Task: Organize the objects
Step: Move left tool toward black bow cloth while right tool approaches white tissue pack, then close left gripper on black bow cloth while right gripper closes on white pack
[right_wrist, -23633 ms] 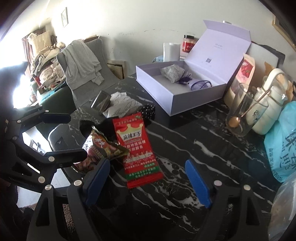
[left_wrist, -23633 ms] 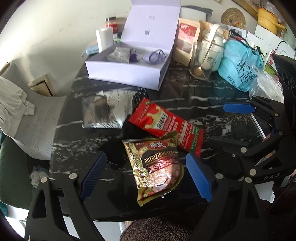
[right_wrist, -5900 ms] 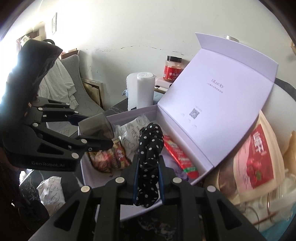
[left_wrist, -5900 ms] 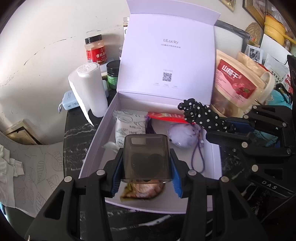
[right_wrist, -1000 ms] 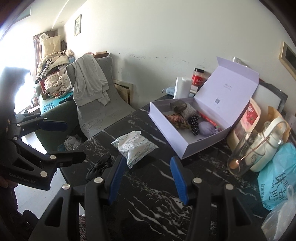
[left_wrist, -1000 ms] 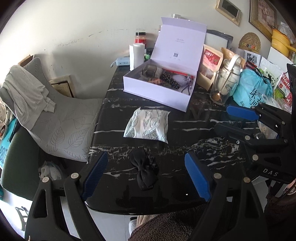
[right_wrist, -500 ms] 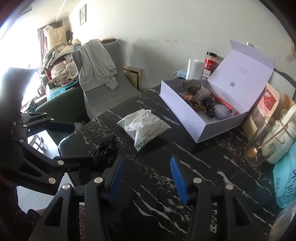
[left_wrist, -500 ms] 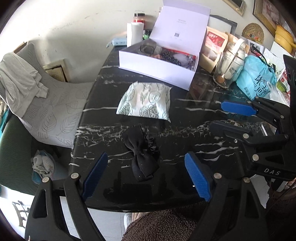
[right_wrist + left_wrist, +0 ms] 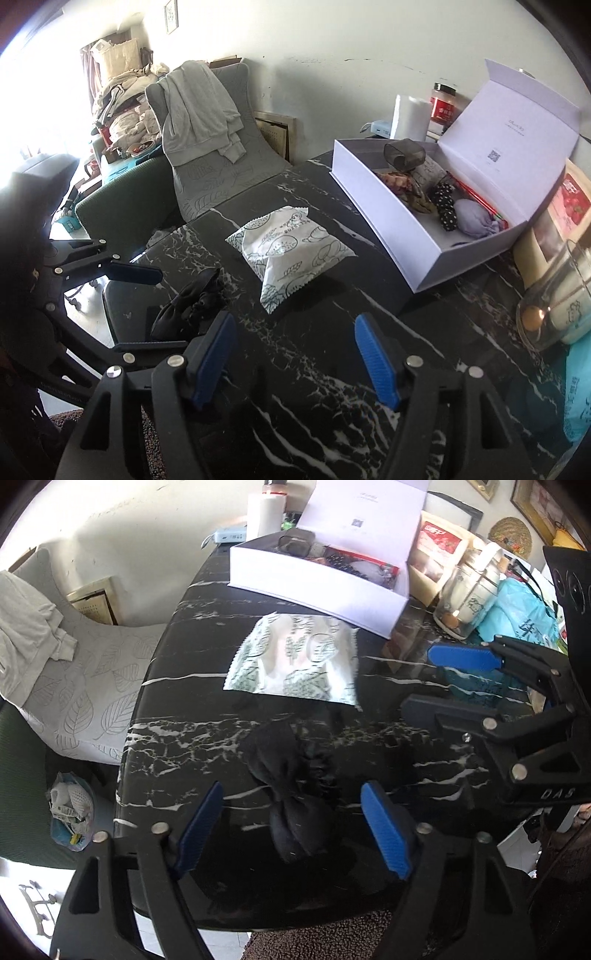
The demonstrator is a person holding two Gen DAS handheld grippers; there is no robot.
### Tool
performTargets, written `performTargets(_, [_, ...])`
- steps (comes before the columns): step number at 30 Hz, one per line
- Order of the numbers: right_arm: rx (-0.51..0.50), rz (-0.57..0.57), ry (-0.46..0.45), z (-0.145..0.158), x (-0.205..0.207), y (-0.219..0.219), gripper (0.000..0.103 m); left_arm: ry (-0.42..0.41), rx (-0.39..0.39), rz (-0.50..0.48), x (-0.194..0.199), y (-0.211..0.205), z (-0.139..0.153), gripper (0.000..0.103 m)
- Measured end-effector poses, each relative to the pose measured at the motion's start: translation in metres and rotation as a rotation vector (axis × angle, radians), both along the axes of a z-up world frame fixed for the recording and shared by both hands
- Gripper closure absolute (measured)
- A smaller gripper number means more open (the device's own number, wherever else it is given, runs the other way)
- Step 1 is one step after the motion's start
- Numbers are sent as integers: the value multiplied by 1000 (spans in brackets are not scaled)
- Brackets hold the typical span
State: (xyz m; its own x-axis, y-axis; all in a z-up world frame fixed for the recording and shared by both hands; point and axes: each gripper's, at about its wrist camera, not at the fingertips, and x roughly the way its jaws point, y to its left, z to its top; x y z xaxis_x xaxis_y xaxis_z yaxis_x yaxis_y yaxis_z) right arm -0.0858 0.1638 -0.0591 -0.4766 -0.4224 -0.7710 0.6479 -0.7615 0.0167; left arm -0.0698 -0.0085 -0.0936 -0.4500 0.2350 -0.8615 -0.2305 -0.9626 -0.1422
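Note:
A black bow hair tie (image 9: 295,779) lies on the black marble table (image 9: 192,731) near its front edge; it also shows in the right wrist view (image 9: 188,306). My left gripper (image 9: 291,829) is open, its blue pads on either side of the bow's near end, just above it. A white leaf-print packet (image 9: 295,657) lies beyond the bow, also in the right wrist view (image 9: 291,251). The open lavender box (image 9: 436,206) at the back holds several items. My right gripper (image 9: 295,354) is open and empty over the table, right of the bow.
A glass with a spoon (image 9: 554,299), a white jug (image 9: 484,579), a blue bag (image 9: 524,620) and snack bags (image 9: 439,550) crowd the right side. A paper roll (image 9: 410,114) and a red jar (image 9: 445,101) stand behind the box. A grey chair (image 9: 207,147) stands left of the table.
My left gripper has moved down and forward onto the black bow, which now sits between its pads. My right gripper has moved slightly closer to the table.

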Motion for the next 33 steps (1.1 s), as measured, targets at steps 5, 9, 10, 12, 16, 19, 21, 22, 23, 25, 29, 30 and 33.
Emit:
performTargets(5, [20,29,-6,-3,-17,-14,31,-30,7,39,-15,-19,-8,35])
performTargets(9, [36,56,7,-3,-29,-26,26,-35,1,53,-27,-31,-12,35])
performTargets(10, [36,65,10,-3,-32,-29,26,-36,1,53,-30,-33,-12,35])
performTargets(12, [35,79,8,-3,-36,-34,26,-35,0,55,-35,-37,-12,35])
performTargets(16, [49,105,9,-6,-47,-45,22,-33,5,60,-45,-43,-12,36])
performTargets(19, [60,124,-2,-10,-55,-52,22,-32,0,61,-50,-46,-12,37])
performTargets(21, [63,136,-10,-12,-60,-55,22,-31,1,63,-55,-49,-12,39])
performTargets(22, [65,142,-12,-14,-64,-57,22,-30,3,64,-54,-49,-12,41])
performTargets(23, [68,146,-14,-15,-66,-59,22,-28,6,63,-57,-50,-11,41])
performTargets(25, [72,162,-23,-18,-71,-63,22,-24,5,59,-60,-51,-11,43])
performTargets(29, [99,196,-33,-26,-76,-72,22,-14,-13,45,-65,-49,-12,44])
performTargets(30, [108,198,-28,-28,-75,-73,22,-11,-17,42,-66,-48,-12,45])
performTargets(33, [124,207,-14,-32,-72,-75,22,-5,-22,33,-69,-45,-12,49])
